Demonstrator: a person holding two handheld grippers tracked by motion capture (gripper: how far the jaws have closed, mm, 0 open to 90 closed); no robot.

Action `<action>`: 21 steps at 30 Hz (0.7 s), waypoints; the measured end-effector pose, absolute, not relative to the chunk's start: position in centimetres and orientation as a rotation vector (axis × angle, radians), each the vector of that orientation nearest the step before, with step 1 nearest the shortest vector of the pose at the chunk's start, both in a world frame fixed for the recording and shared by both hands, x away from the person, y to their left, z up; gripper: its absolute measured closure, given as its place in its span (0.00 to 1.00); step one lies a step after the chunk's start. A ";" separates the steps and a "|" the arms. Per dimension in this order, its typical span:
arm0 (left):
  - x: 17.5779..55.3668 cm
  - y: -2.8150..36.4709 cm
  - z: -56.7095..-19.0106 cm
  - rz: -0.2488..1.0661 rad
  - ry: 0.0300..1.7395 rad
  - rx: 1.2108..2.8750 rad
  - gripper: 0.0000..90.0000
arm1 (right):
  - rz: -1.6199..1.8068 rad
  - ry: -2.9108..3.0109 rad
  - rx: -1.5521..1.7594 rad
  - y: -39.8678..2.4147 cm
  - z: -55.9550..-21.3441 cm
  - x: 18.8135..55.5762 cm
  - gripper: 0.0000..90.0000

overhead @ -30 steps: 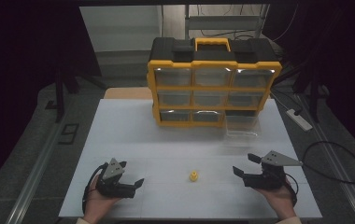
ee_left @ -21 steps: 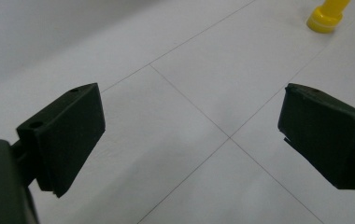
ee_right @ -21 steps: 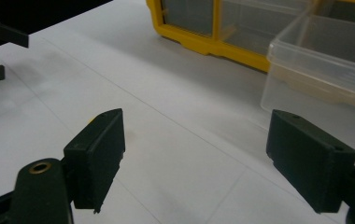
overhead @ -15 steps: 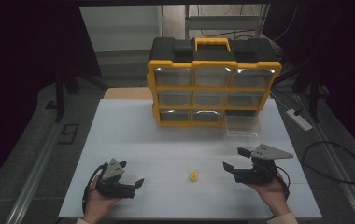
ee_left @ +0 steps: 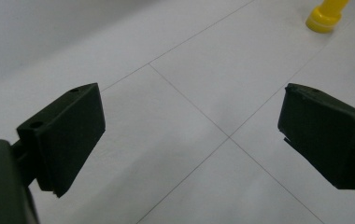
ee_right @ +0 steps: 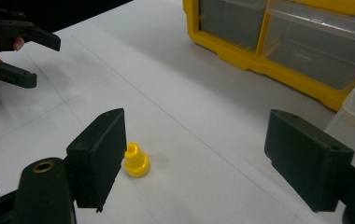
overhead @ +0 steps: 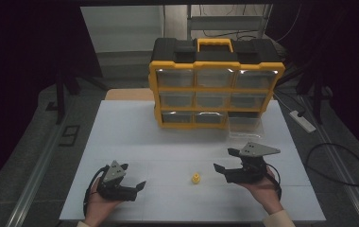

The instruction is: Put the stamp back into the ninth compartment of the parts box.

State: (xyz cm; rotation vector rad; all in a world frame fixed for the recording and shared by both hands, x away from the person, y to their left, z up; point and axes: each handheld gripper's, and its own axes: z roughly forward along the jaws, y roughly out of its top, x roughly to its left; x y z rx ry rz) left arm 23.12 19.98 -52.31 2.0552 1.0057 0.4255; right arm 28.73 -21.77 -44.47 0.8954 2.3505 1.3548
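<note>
A small yellow plastic piece [overhead: 195, 178] stands on the white table [overhead: 168, 142], near the front and between my two grippers. My right gripper [overhead: 221, 160] is open, just right of the piece and pointing left at it. In the right gripper view the piece [ee_right: 136, 161] stands upright close beside the left jaw, untouched, with the gripper [ee_right: 194, 149] wide open. My left gripper [overhead: 134, 176] rests open at the front left, holding nothing. In the left gripper view its own jaws [ee_left: 192, 126] stand apart over bare table, with the yellow piece [ee_left: 327, 16] far off at the top right.
A yellow and black drawer organizer [overhead: 215, 90] stands at the back of the table. A clear drawer [overhead: 246, 127] lies on the table at its lower right, beside an empty slot. A power strip [overhead: 303, 120] and a cable [overhead: 338, 161] lie to the right.
My right gripper has moved left and slightly forward, closing in on the yellow piece. The left gripper and the piece have stayed put.
</note>
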 end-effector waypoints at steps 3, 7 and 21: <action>23.1 19.9 -52.3 0.424 1.004 2.057 0.08 | 1.349 2.360 0.891 -21.5 -44.5 28.7 0.24; 23.1 19.9 -52.3 0.424 1.003 2.058 0.08 | 1.342 2.384 0.868 -20.9 -44.6 28.7 0.25; 23.1 19.9 -52.3 0.423 0.999 2.062 0.08 | 1.304 2.491 0.795 -18.6 -45.0 28.7 0.28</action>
